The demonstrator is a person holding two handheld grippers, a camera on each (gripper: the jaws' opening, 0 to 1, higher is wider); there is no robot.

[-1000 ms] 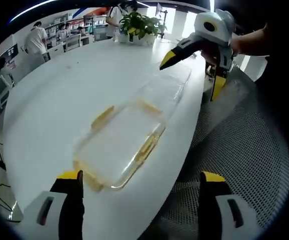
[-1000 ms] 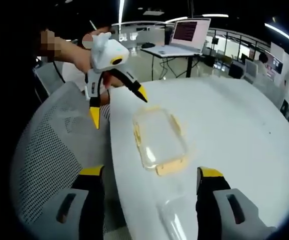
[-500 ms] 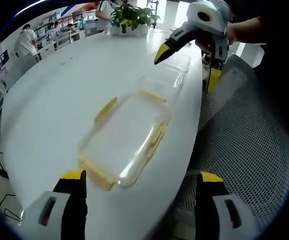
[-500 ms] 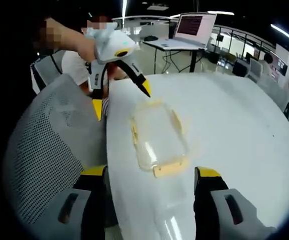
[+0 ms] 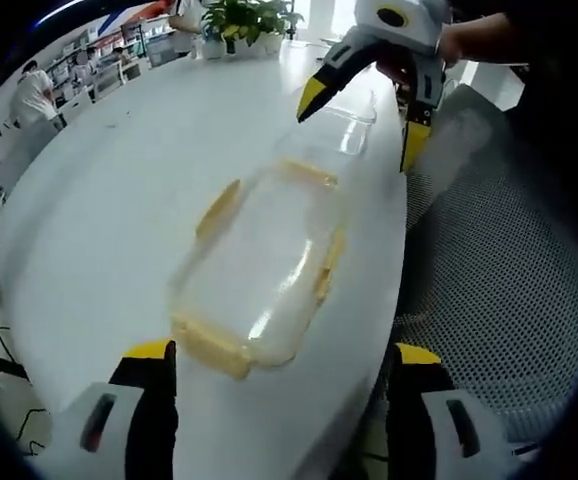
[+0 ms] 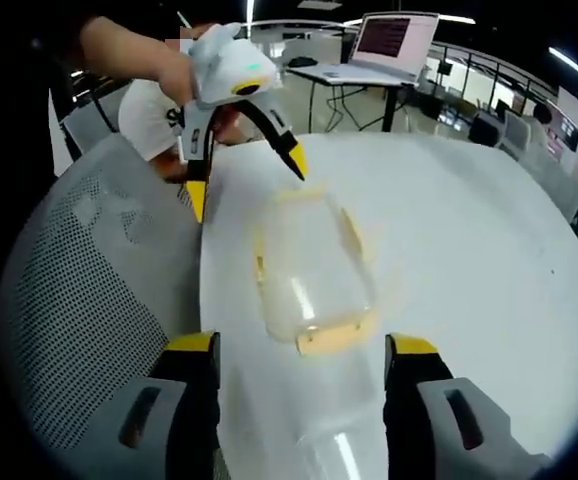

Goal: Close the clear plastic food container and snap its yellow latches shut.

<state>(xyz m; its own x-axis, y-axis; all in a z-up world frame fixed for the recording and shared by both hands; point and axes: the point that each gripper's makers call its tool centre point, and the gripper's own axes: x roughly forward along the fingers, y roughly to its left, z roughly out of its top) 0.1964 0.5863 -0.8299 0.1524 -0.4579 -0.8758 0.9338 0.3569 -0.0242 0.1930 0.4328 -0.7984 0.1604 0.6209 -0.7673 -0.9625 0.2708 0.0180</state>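
Observation:
A clear plastic container piece with yellow latches on its sides lies flat on the white table, near the table's edge. My left gripper is open just short of its near end. Beyond it lies a second clear plastic piece, and my right gripper hangs open over that piece. In the right gripper view the latched piece sits ahead of my open right gripper, the second clear piece lies between its jaws, and the left gripper is open at the far end.
A grey mesh chair stands against the table edge beside the container. A potted plant stands at the table's far end. A laptop sits on another desk. People stand in the background.
Both cameras have drawn closer to the latched piece, which looms larger now. Both grippers stay open. The container pieces have not moved on the table.

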